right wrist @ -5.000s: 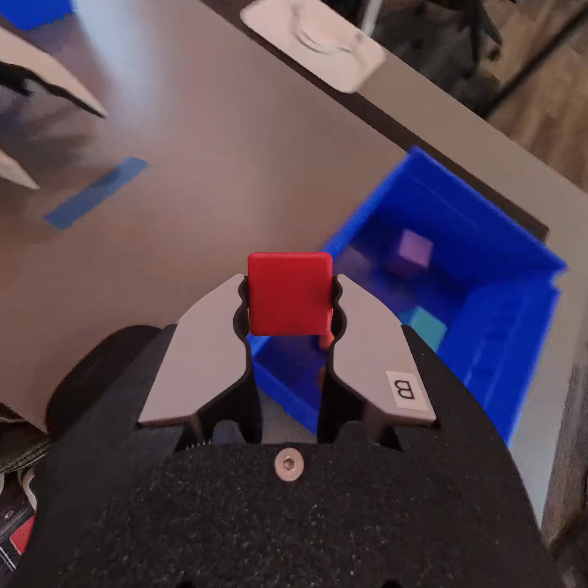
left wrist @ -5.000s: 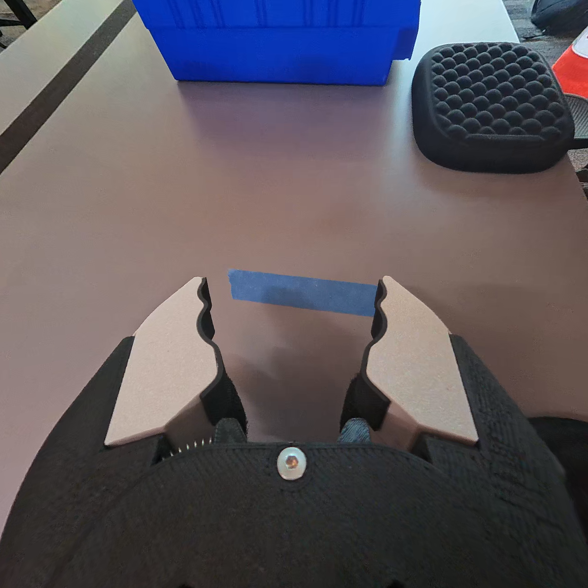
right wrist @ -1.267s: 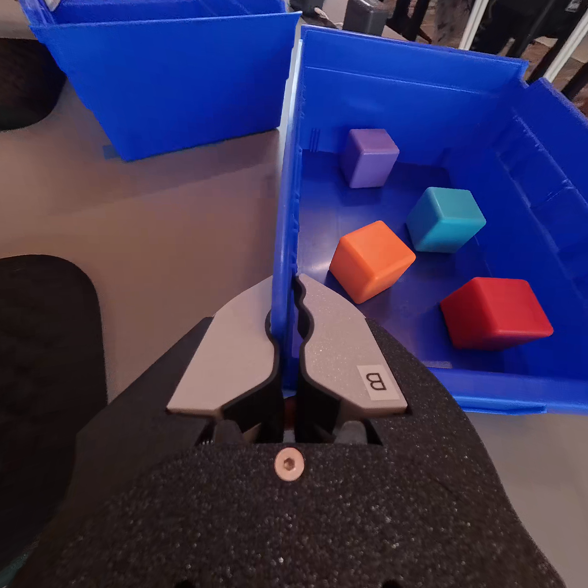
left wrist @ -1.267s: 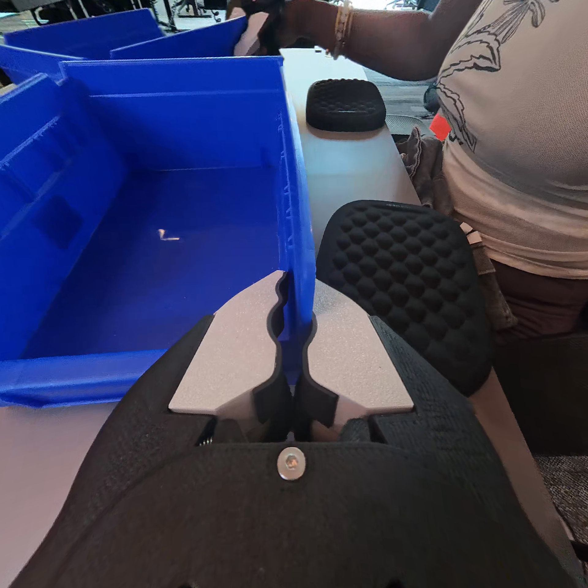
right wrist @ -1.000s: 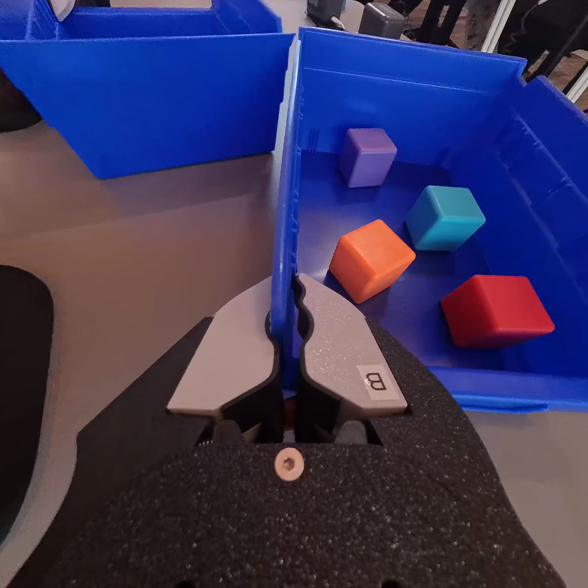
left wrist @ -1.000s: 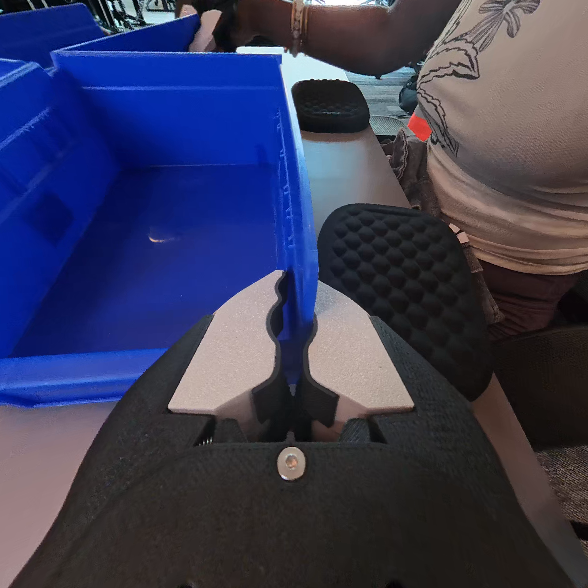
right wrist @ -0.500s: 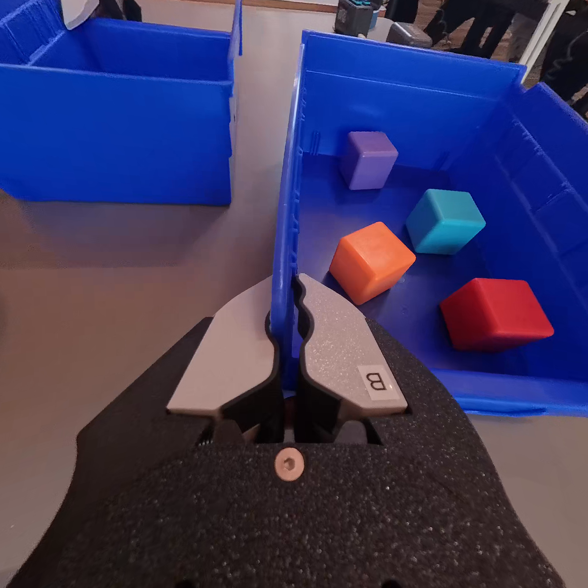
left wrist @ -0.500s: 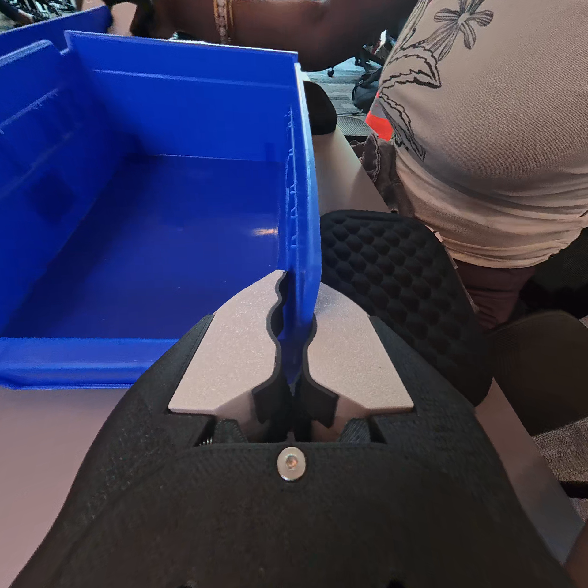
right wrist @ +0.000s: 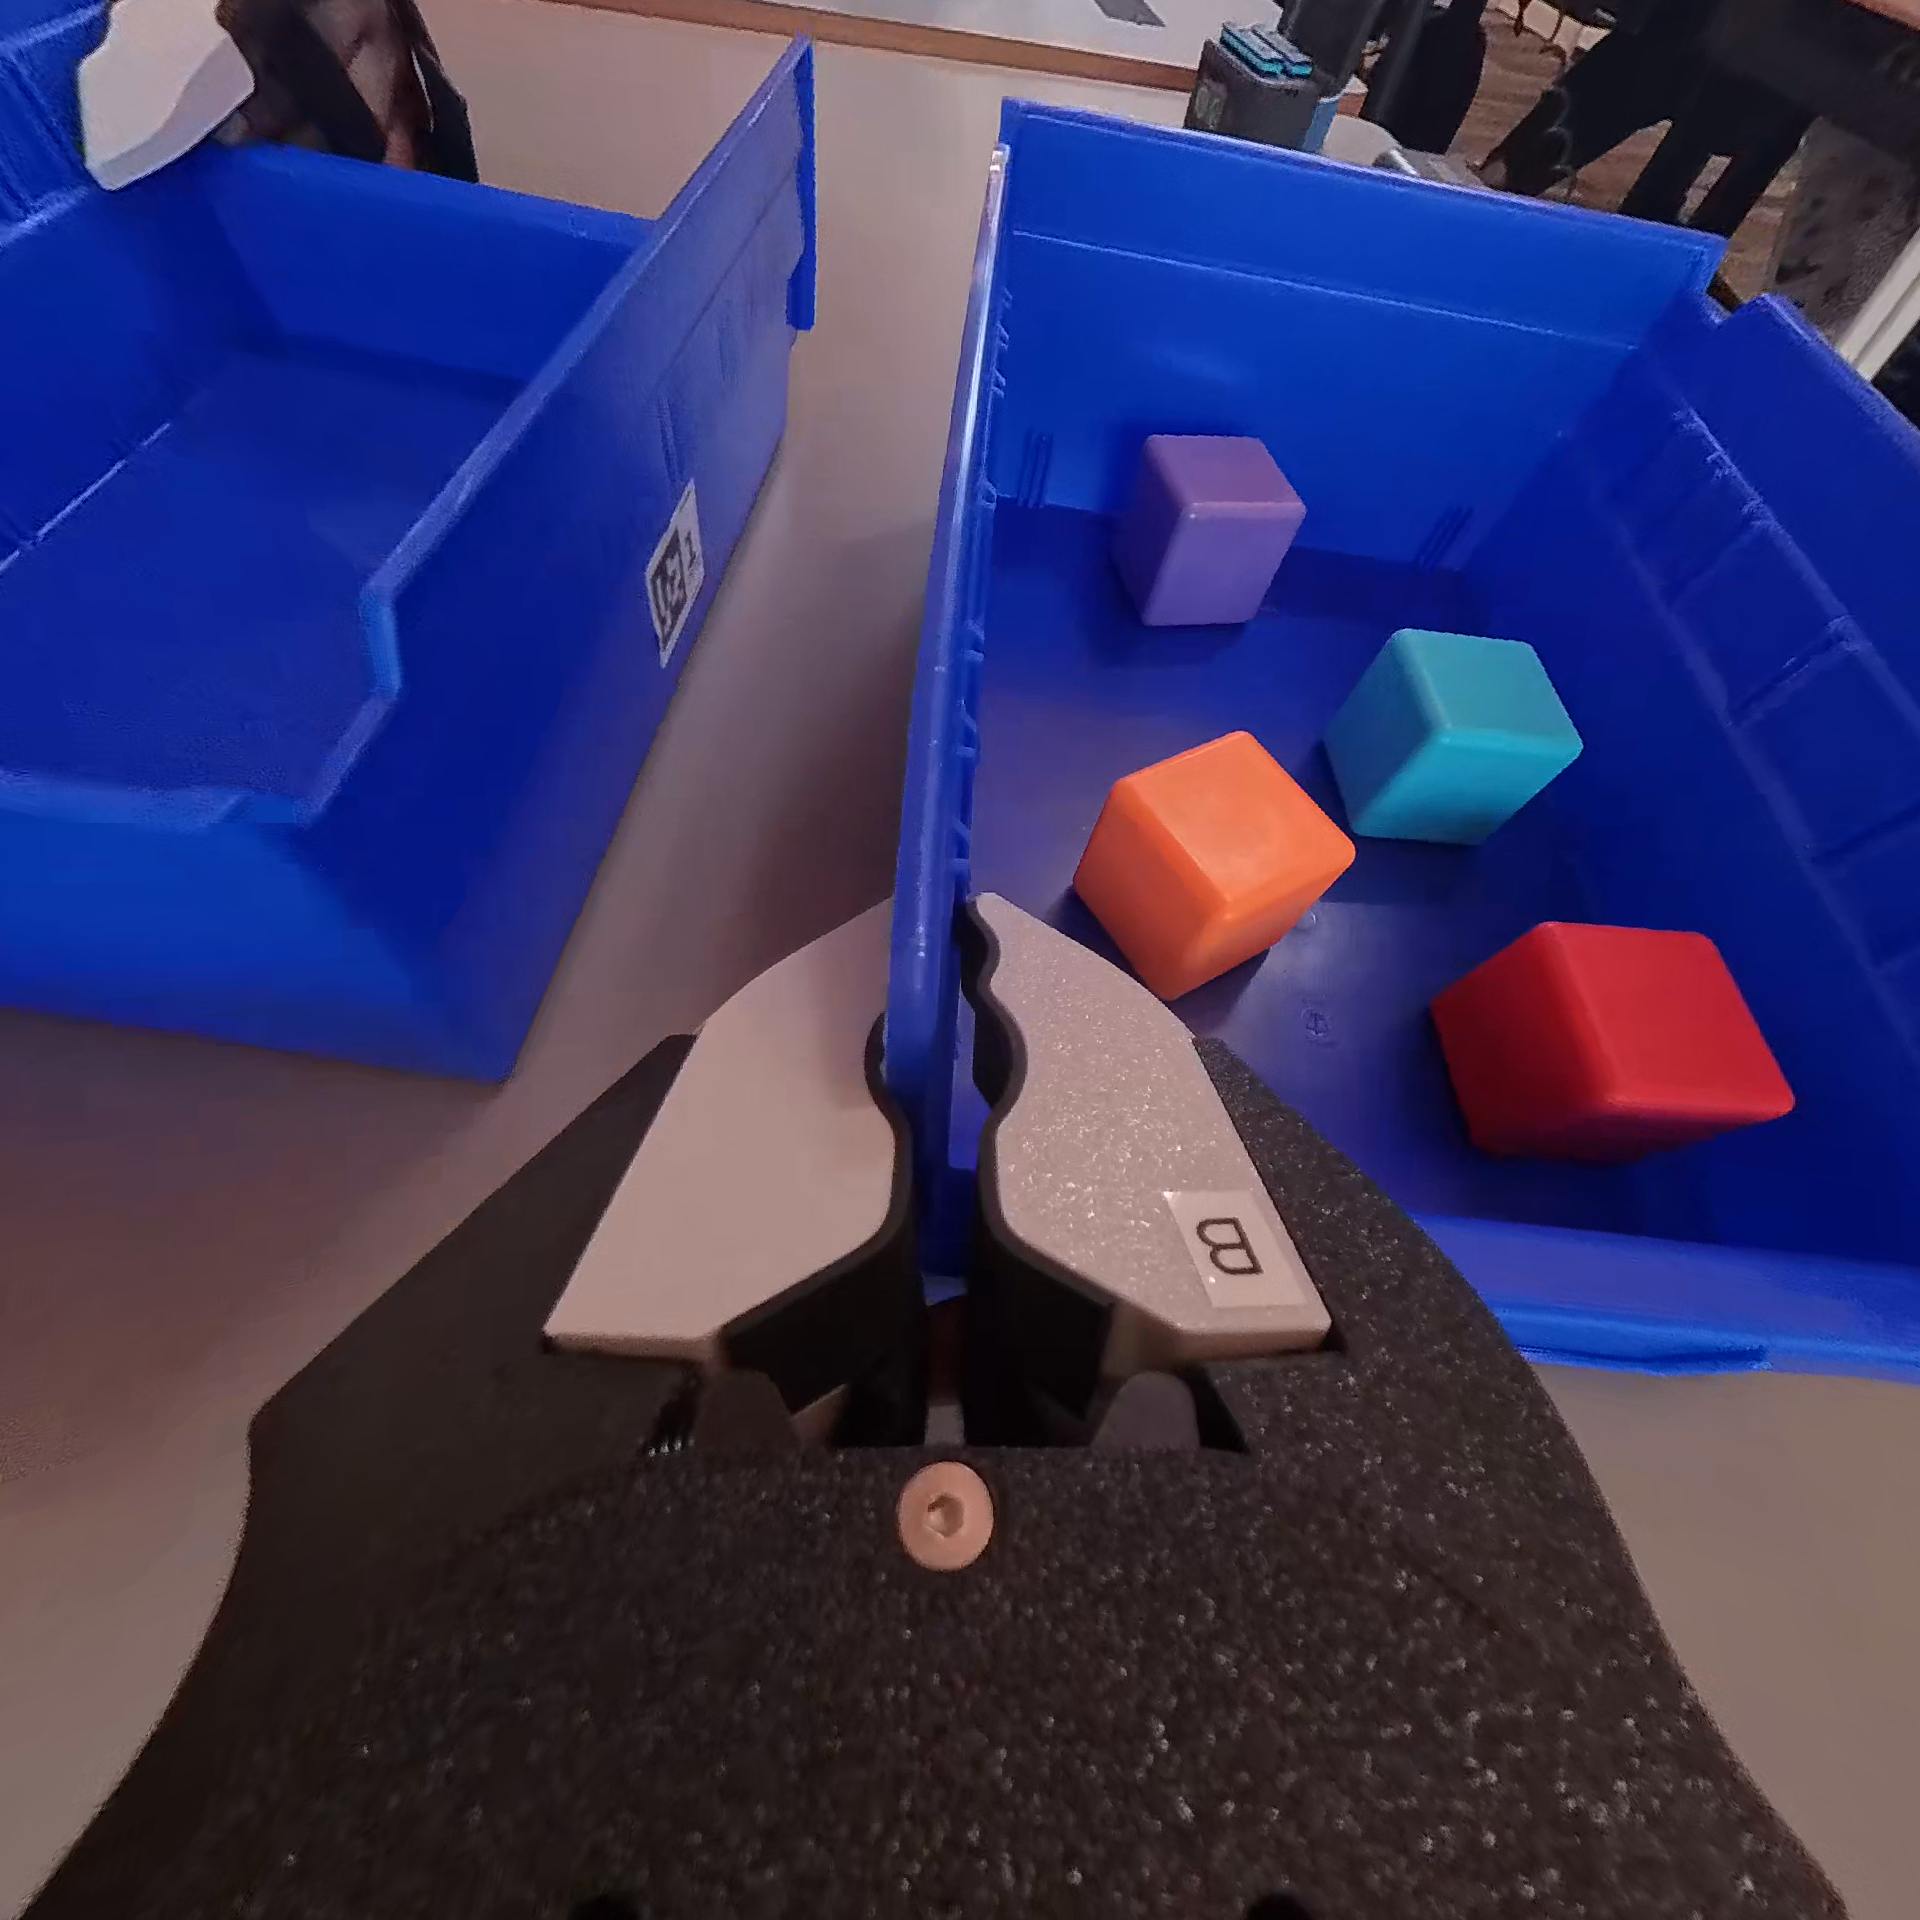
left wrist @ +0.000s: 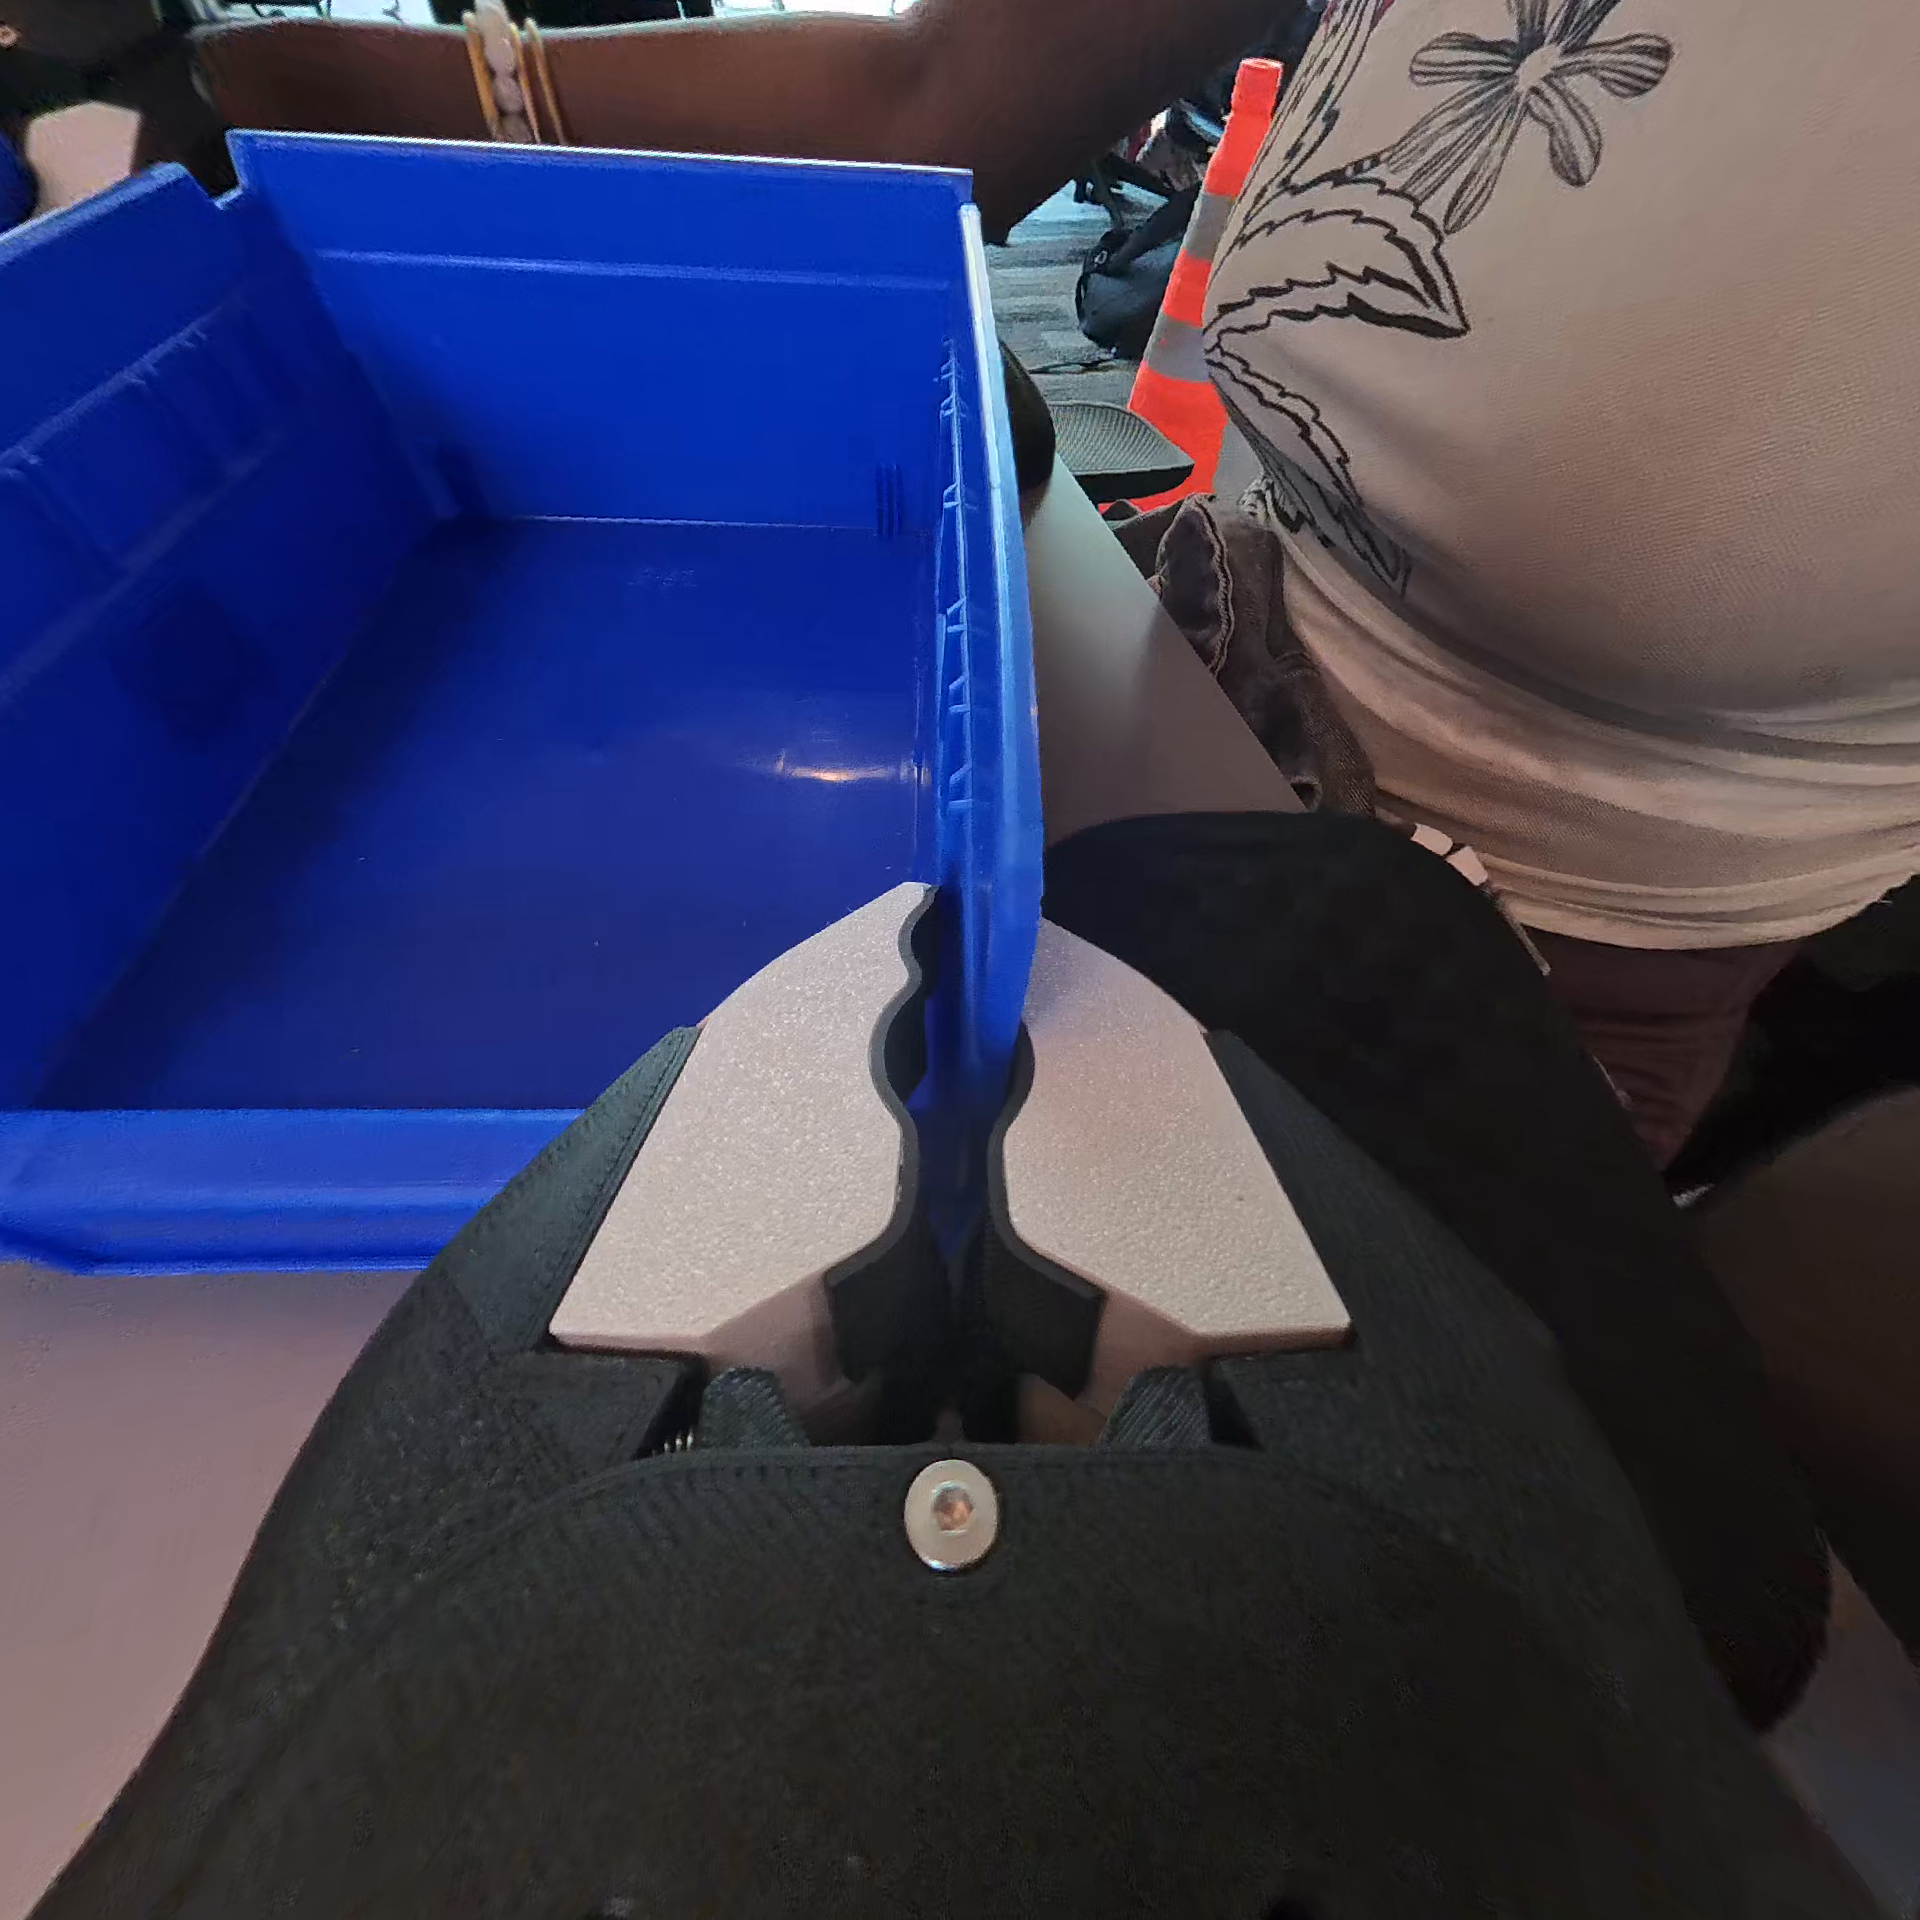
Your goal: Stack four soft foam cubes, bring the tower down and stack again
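Both bins have slid across the tabletop (right wrist: 810, 727) over the last second. The left gripper (left wrist: 971, 997) has its fingers clamped on the right wall of the empty bin (left wrist: 468, 831). The right gripper (right wrist: 930, 997) pinches the left wall of the bin (right wrist: 1299, 332) holding all 4 cubes at right of frame: purple (right wrist: 1210, 530), teal (right wrist: 1455, 738), orange (right wrist: 1210, 857), red (right wrist: 1605, 1039). The stacking looks finished, with the bins being tidied.
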`<control>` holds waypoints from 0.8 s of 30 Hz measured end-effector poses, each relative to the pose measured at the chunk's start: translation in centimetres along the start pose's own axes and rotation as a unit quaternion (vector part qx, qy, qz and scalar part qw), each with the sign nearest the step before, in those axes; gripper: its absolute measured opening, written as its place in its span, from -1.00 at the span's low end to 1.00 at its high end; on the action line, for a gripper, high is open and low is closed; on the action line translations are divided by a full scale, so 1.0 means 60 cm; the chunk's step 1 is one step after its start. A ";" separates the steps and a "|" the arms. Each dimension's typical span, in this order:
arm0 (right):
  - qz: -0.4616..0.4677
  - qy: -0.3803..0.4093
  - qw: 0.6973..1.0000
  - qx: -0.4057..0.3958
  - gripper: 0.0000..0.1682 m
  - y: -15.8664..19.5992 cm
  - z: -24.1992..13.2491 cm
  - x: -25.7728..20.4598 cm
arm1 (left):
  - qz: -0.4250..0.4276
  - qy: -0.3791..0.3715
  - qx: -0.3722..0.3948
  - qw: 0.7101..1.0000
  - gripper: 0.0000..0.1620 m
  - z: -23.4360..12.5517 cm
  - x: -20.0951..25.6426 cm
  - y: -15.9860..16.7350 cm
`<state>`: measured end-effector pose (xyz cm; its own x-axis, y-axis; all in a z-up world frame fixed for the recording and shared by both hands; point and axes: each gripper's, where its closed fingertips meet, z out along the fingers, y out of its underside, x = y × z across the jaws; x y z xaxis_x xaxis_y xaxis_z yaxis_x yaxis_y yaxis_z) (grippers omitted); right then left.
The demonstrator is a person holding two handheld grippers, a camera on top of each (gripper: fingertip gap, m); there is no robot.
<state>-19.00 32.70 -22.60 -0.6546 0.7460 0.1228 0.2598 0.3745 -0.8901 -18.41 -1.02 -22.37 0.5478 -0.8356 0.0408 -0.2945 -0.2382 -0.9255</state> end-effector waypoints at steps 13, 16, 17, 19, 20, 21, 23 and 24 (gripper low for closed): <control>-0.002 0.022 0.998 -0.052 -0.67 -0.004 0.020 0.030 | -0.044 -0.016 0.050 0.998 -0.40 0.010 0.003 -0.042; 0.027 0.070 0.995 -0.061 -0.30 -0.024 -0.022 0.038 | -0.033 -0.076 0.090 0.993 -0.35 -0.037 -0.026 -0.072; 0.033 0.092 0.993 -0.060 -0.26 -0.038 -0.040 0.039 | -0.011 -0.098 0.091 0.991 -0.29 -0.053 -0.036 -0.080; 0.039 0.124 0.990 -0.057 -0.20 -0.071 -0.074 0.022 | 0.026 -0.168 0.080 0.982 -0.29 -0.086 -0.072 -0.095; 0.042 0.130 0.989 -0.060 -0.19 -0.088 -0.087 0.004 | 0.041 -0.189 0.084 0.978 -0.29 -0.102 -0.086 -0.108; 0.045 0.129 0.988 -0.069 -0.18 -0.102 -0.096 -0.021 | 0.044 -0.178 0.105 0.977 -0.29 -0.113 -0.086 -0.128; 0.060 0.105 0.987 -0.102 -0.15 -0.119 -0.101 -0.092 | 0.032 -0.123 0.151 0.980 -0.29 -0.129 -0.074 -0.168; 0.071 0.086 0.987 -0.120 -0.16 -0.126 -0.098 -0.136 | 0.034 -0.129 0.153 0.979 -0.32 -0.136 -0.085 -0.178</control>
<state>-11.50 27.01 -14.28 -0.4751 0.8747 0.0958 0.5139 0.3642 -0.7767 -24.44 1.73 -9.63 0.7258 -0.6825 -0.0855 -0.1110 0.0064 -0.9938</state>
